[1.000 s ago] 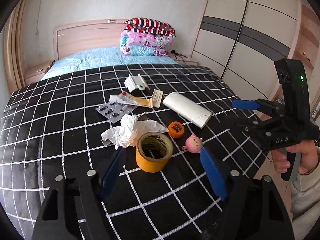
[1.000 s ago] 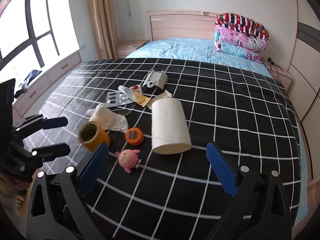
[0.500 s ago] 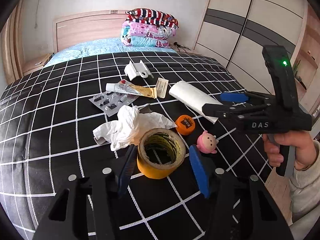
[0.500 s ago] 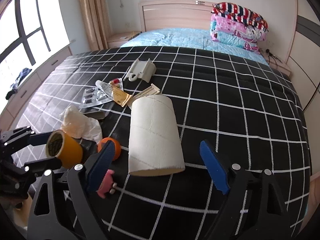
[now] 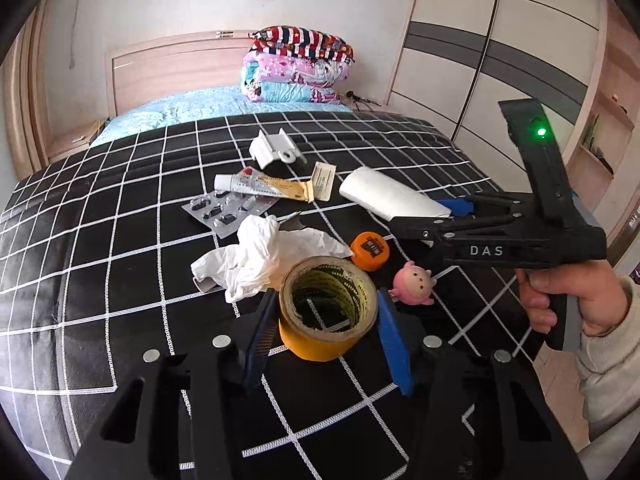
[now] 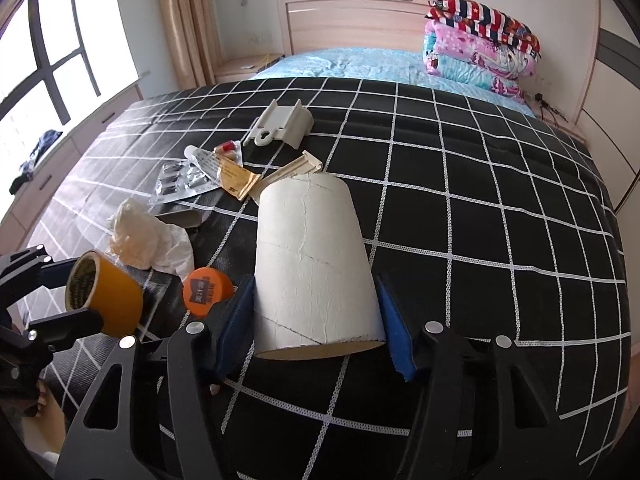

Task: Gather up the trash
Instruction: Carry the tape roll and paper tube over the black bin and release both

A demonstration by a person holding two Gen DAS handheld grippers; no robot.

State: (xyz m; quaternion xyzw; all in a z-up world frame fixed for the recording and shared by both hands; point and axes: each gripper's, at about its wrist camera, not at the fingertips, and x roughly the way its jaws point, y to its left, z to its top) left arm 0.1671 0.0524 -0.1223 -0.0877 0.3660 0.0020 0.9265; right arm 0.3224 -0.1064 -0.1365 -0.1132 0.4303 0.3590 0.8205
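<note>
A yellow tape roll (image 5: 326, 320) stands on the black checked bed cover (image 5: 120, 260). My left gripper (image 5: 326, 300) is closing, and both blue pads touch the roll's sides. The right wrist view shows the same tape roll (image 6: 106, 294) between the left gripper's (image 6: 76, 292) fingers. A white paper roll (image 6: 314, 264) lies on its side. My right gripper (image 6: 314, 284) is closing around it, a pad against each flank. In the left wrist view the right gripper (image 5: 424, 216), held by a hand (image 5: 576, 300), sits at the near end of the paper roll (image 5: 388, 198).
Crumpled tissue (image 5: 260, 256), an orange round cap (image 5: 370, 250), a pink toy (image 5: 412, 284), a blister pack (image 5: 224, 212), an ointment tube (image 5: 260, 184) and a white plastic bracket (image 5: 274, 150) lie close together. Folded quilts (image 5: 300, 68) sit by the headboard; a wardrobe (image 5: 500, 60) stands right.
Both grippers moved forward and down onto their objects. The left jaws narrowed from wide apart onto the tape roll, and the right jaws narrowed onto the paper roll.
</note>
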